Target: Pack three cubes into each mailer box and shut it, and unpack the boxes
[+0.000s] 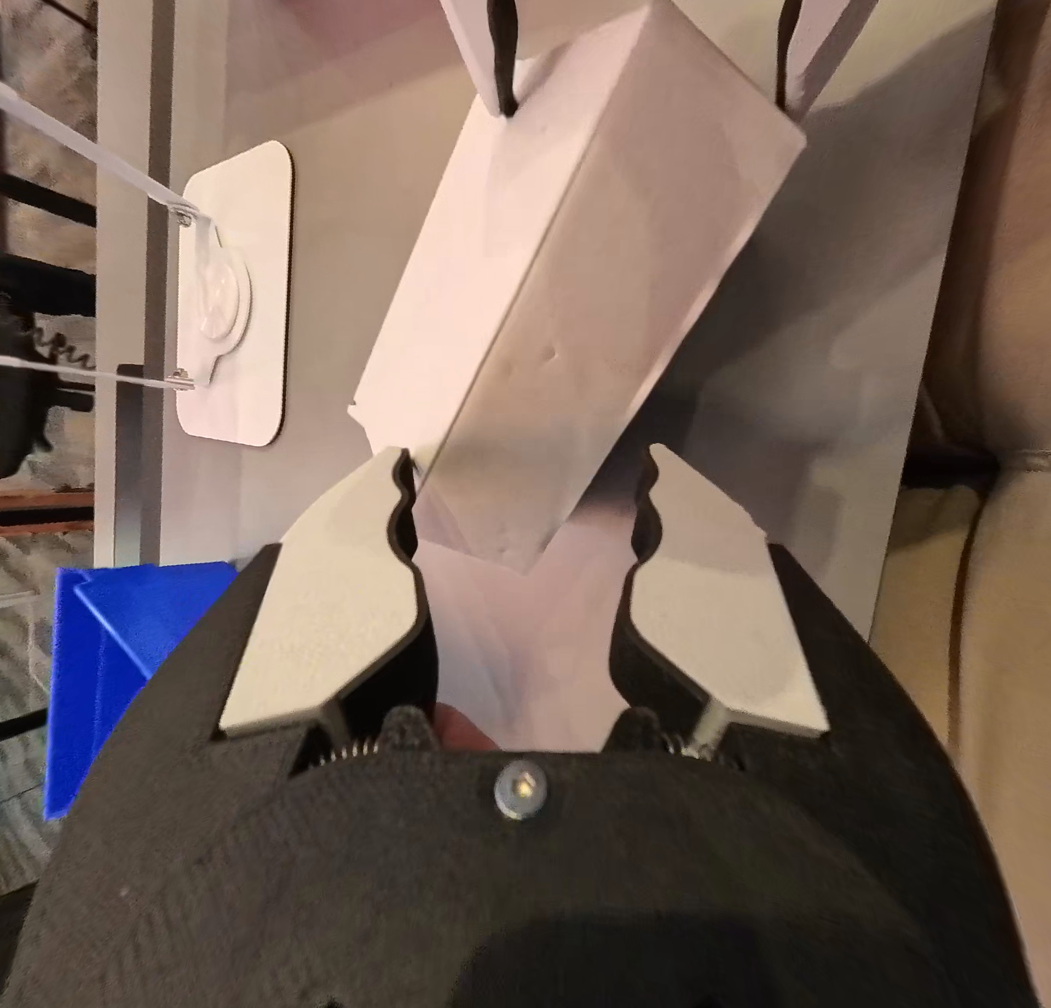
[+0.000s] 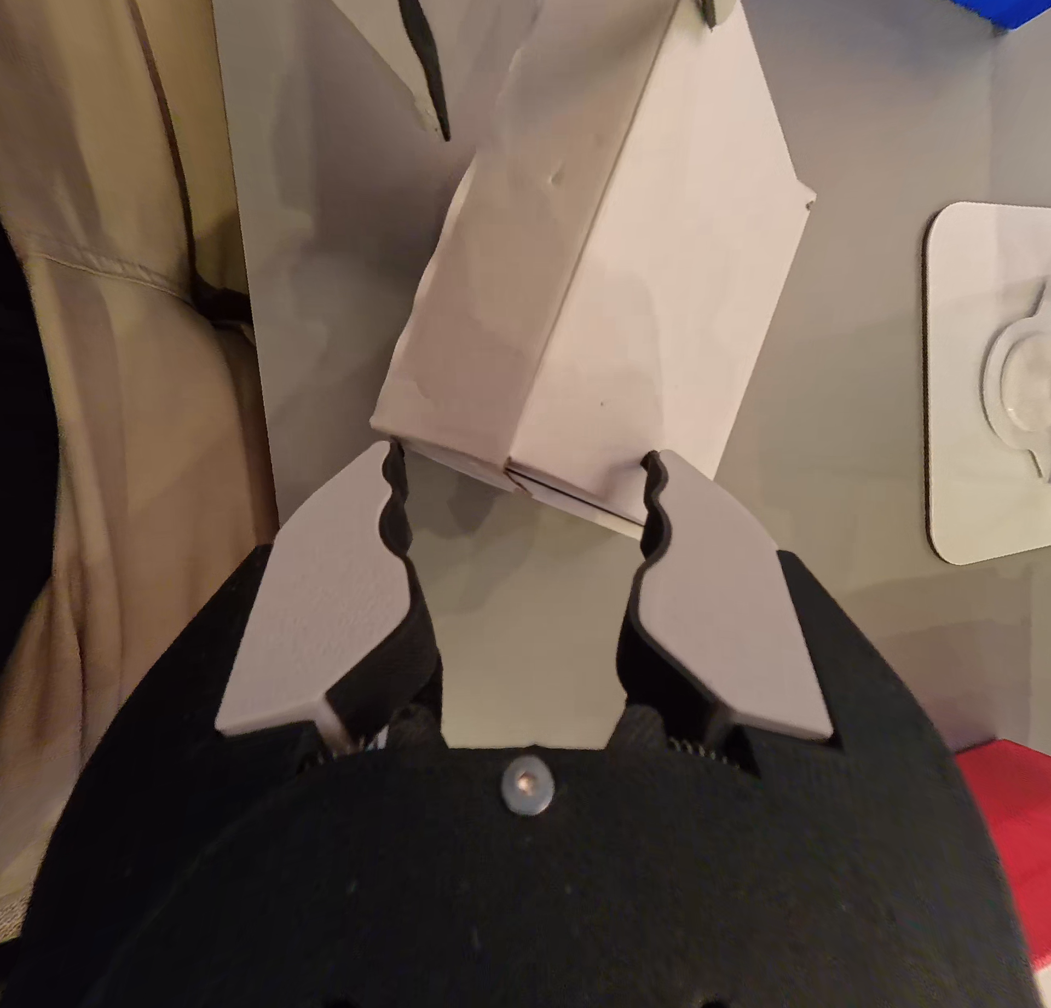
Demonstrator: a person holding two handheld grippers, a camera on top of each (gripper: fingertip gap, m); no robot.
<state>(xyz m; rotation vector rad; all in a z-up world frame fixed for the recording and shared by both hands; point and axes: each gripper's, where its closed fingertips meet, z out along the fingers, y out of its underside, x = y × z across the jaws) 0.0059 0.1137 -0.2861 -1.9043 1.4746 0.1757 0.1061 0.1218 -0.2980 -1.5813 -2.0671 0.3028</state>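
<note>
Bracketing the closed white mailer box [image 1: 569, 252] endwise: left tongs [image 1: 529, 457] and right tongs [image 2: 523, 457], both spread.

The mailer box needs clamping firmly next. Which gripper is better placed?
Left, probably. One end of the mailer box sits deep between the open jaws of the left gripper; the right gripper only meets the other end at its tips.
</note>
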